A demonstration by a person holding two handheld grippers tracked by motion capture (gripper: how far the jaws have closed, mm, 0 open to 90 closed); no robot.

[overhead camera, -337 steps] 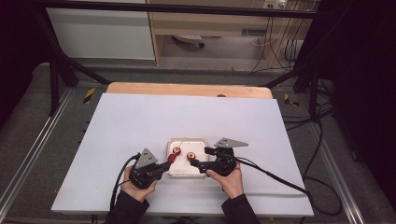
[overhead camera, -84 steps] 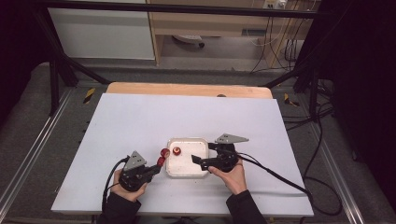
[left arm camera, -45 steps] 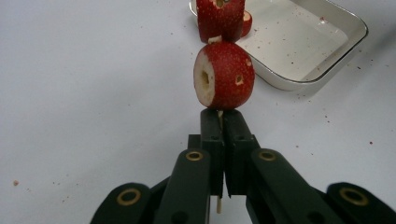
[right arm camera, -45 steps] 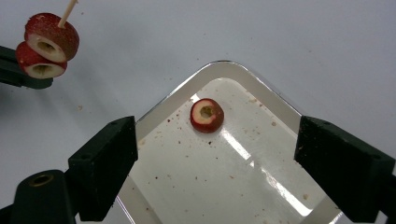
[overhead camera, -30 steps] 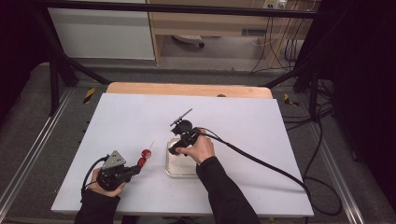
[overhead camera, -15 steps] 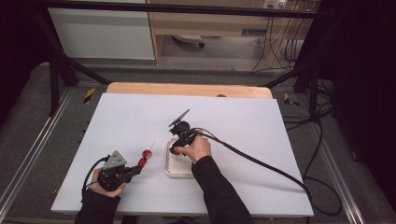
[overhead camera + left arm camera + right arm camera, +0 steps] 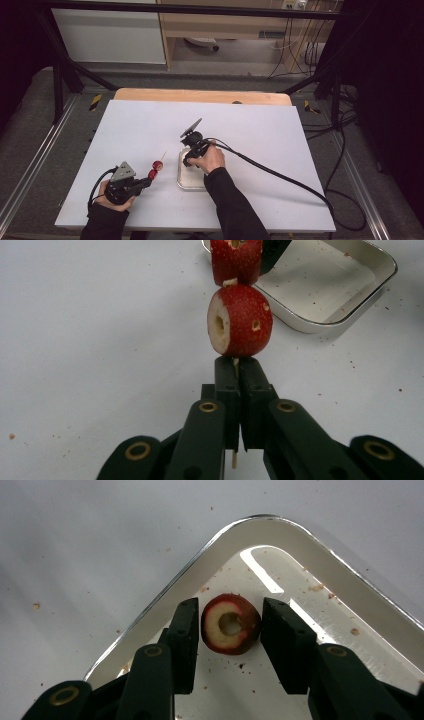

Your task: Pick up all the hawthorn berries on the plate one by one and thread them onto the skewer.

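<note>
right gripper (image 7: pixel 227 630) jaws spread around cored fruit slice (image 7: pixel 231 624) lying in the far corner of the tray (image 7: pixel 320 575). judgement: centre on the slice, close gently, lift straight up; tray wall is close behind. left gripper (image 7: pixel 235 380) pinches skewer (image 7: pixel 234 459) with two fruits (image 7: pixel 240 320), left of tray over open table (image 7: pixel 280 130).

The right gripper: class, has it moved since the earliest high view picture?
Yes. The right gripper has gone from the near right side of the shallow white metal tray to its far end, jaws now straddling a cored red fruit slice.
</note>
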